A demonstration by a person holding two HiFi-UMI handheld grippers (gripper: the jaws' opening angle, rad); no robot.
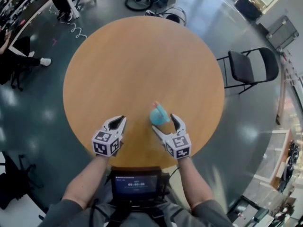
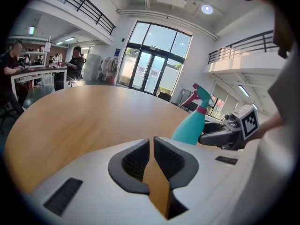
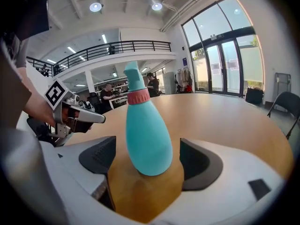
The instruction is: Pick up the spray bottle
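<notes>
A round wooden surface (image 1: 142, 56) is seen from above, and a teal spray bottle (image 1: 159, 113) with a pink collar is stood upright on it, close to the edge nearest the person. The right gripper (image 1: 164, 123) is held around the spray bottle, with its jaws spread wide; the bottle's body (image 3: 146, 135) is seen between the two pads, and a gap is left on each side. The left gripper (image 1: 120, 120) is held over the surface to the left of the spray bottle, apart from it, with its jaws brought together and nothing kept between them (image 2: 151, 156). A black folding chair (image 1: 251, 65) is placed on the floor well to the right of the spray bottle.
</notes>
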